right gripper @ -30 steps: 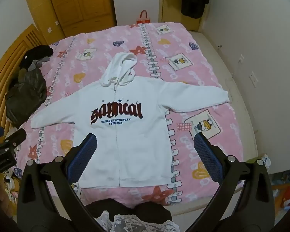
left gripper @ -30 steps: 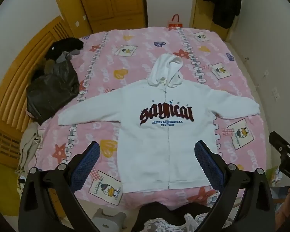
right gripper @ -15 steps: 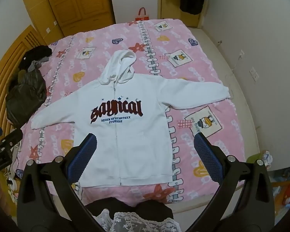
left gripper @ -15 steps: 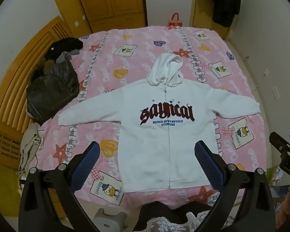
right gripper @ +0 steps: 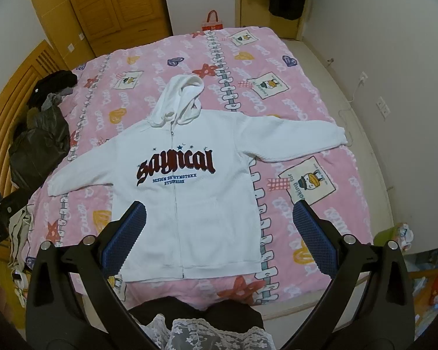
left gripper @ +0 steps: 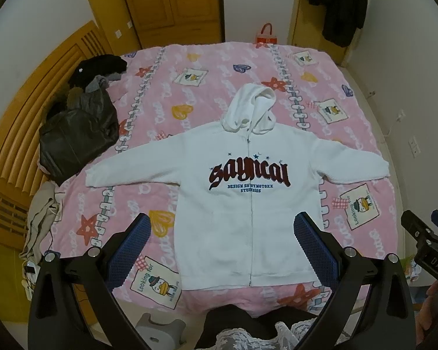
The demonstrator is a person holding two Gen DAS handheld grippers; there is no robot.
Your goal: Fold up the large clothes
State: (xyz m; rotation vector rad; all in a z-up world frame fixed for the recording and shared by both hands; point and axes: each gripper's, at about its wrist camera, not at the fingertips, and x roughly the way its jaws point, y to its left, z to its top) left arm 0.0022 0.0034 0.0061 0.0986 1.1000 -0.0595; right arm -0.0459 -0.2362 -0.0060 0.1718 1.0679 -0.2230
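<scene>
Right wrist view: hoodie shifted leftward; left gripper, right gripper stay spread, empty.

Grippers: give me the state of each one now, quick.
Left gripper: open, holding nothing, above the hoodie.
Right gripper: open, holding nothing.

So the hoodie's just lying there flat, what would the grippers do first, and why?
Probably lower the right gripper toward the sleeve on its side and pinch the cuff, to fold it across the chest. The hoodie lies face up on the bed, zipped, both sleeves spread wide, and both grippers hang open above it, holding nothing. The left gripper could equally start with the other sleeve.
</scene>
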